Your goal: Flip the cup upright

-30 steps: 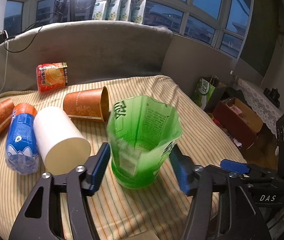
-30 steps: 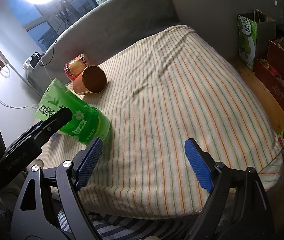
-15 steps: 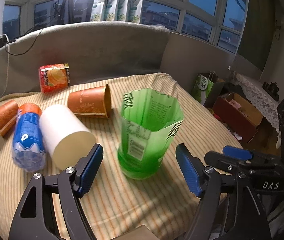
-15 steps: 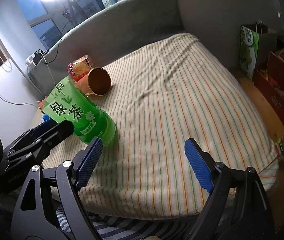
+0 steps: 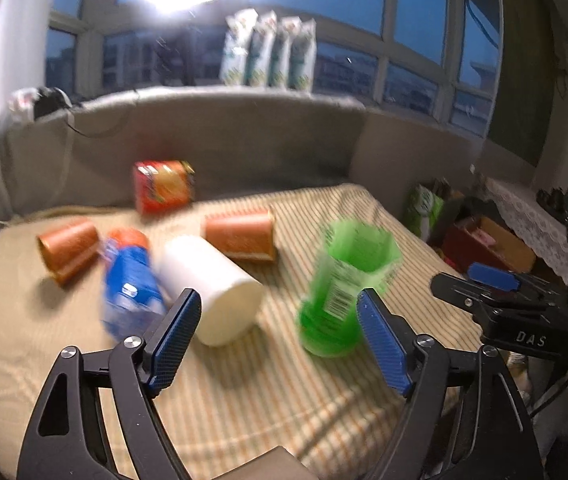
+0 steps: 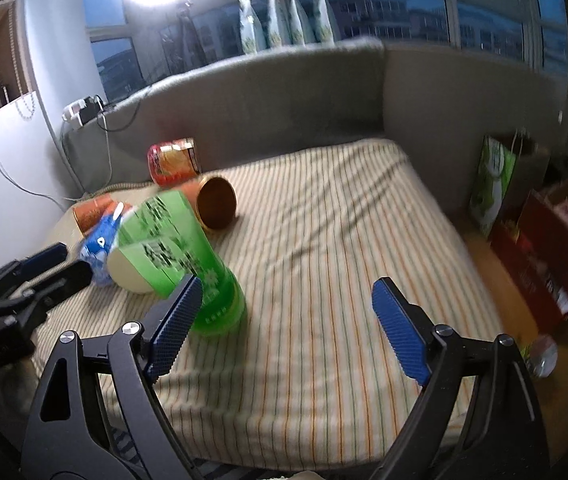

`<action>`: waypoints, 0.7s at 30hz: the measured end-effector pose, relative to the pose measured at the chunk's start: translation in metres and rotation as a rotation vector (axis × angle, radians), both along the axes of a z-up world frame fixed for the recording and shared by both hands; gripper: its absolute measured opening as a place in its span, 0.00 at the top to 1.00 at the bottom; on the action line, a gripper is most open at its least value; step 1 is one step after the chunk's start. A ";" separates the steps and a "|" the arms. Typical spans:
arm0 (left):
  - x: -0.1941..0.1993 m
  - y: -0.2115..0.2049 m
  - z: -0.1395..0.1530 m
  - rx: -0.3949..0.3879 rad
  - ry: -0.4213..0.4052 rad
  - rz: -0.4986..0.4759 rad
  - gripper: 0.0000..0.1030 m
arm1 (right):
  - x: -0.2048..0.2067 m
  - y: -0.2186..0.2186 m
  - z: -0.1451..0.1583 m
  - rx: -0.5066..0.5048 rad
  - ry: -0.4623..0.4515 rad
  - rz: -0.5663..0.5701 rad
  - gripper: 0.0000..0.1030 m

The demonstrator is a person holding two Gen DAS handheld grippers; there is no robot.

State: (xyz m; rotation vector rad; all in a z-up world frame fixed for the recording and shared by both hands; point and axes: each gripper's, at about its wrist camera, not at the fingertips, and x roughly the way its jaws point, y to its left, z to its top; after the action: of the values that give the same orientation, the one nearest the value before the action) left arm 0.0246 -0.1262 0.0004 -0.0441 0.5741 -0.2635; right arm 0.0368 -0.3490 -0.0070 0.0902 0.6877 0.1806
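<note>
Green cup (image 5: 345, 288): stands upright, mouth up, on the striped bed (image 6: 343, 240), toward the front edge on its left half; the print on its side is blurred. Left gripper (image 5: 280, 340): jaws released and spread wide, nothing between the blue pads, the cup just beyond and in front of the right-hand pad, not touched. Right gripper (image 6: 287, 328): jaws likewise released and empty; the cup's base shows just behind the left-hand pad, whether touching it cannot be told. White cup (image 5: 212, 284): lies on its side just left of the green one, closed end toward the front edge. Blue-and-orange cup (image 5: 130, 280): lies on its side against the white one, further left. Brown cup (image 5: 242, 236): lies on its side behind the white cup, open mouth turned toward the right side of the bed. Second brown cup (image 5: 68, 248): lies on its side near the left edge. Red snack can (image 5: 162, 186): lies on its side at the back edge, against the grey padded surround (image 6: 284, 112). Four white pouches (image 5: 270, 52): stand in a row on the window ledge behind. Green bag (image 6: 491, 180): stands on the floor beyond the bed's right edge.
</note>
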 end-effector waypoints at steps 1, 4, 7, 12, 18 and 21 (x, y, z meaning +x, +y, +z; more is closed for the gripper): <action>-0.001 0.004 0.003 0.003 -0.016 0.013 0.21 | -0.001 0.003 0.003 -0.005 -0.016 0.004 0.13; -0.005 0.014 0.012 0.026 -0.082 0.062 0.21 | -0.003 0.011 0.011 -0.010 -0.071 0.013 0.10; -0.011 0.025 0.020 0.046 -0.142 0.116 0.20 | -0.007 0.017 0.017 -0.012 -0.124 0.005 0.00; -0.018 0.041 0.028 0.045 -0.199 0.197 0.20 | -0.015 0.029 0.025 -0.036 -0.198 0.003 0.00; -0.024 0.051 0.033 0.039 -0.236 0.246 0.19 | -0.021 0.037 0.025 -0.054 -0.232 0.013 0.00; -0.023 0.054 0.034 0.023 -0.236 0.257 0.19 | -0.021 0.040 0.024 -0.059 -0.228 0.020 0.00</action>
State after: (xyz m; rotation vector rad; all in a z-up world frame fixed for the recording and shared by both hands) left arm 0.0012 -0.0719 0.0340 -0.0627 0.3321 -0.0102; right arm 0.0157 -0.3088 0.0167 0.0061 0.4660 0.1862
